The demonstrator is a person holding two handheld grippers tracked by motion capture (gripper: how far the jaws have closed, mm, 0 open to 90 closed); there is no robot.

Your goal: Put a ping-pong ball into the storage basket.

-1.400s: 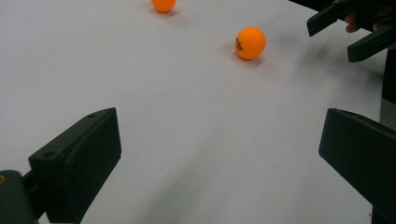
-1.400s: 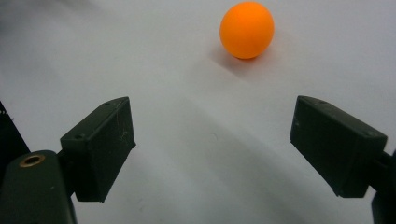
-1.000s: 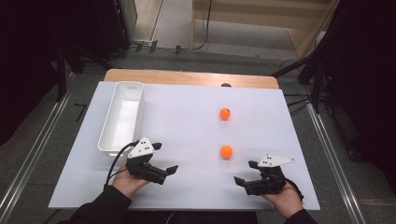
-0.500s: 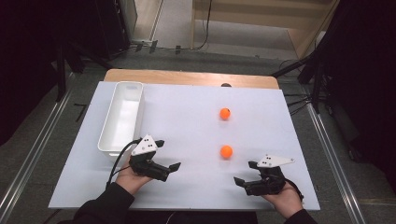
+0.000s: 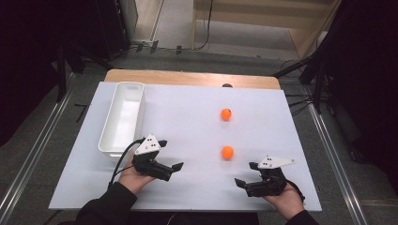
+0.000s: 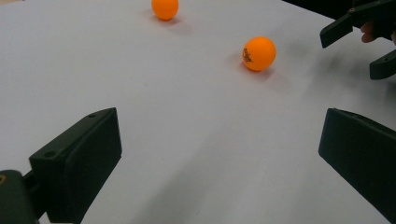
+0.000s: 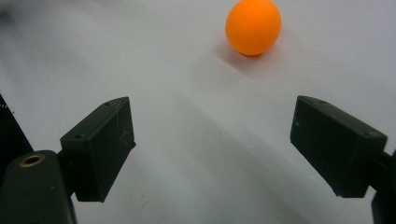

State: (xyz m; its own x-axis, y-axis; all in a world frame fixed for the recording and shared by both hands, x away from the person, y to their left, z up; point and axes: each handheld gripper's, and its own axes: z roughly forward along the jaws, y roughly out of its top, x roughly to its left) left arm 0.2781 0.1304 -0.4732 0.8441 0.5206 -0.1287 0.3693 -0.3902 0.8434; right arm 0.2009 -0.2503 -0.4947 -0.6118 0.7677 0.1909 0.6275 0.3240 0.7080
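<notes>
Ball, near one (image 5: 227, 152): orange, resting on the white bench (image 5: 187, 117) right of centre, between the two grippers and a little farther from the person than either. Second orange ball (image 5: 226, 114) lies farther back on the bench, well apart from the first and roughly in line with it.

Left gripper (image 5: 170, 169): held in the person's left hand (image 5: 133, 176) at the near left of the bench, pointing rightward toward the near ball. Fingers (image 6: 79, 163) stand wide apart with nothing between them. In the left gripper view the near ball (image 6: 258, 53) sits ahead of and beyond the fingers, right of centre, with small dark print on its side; the far ball (image 6: 165, 8) is at the top edge.

Right gripper (image 5: 246, 183): held in the right hand (image 5: 284, 199) at the near right, pointing leftward. Fingers (image 7: 100, 144) also wide apart, empty. In the right gripper view the near ball (image 7: 253, 26) lies ahead of the fingers, not between them, casting a soft shadow on the bench.

White tray (image 5: 123, 117): long, rectangular, along the left side of the bench, its near end just beside the left gripper. Neither ball touches a gripper or the tray.
</notes>
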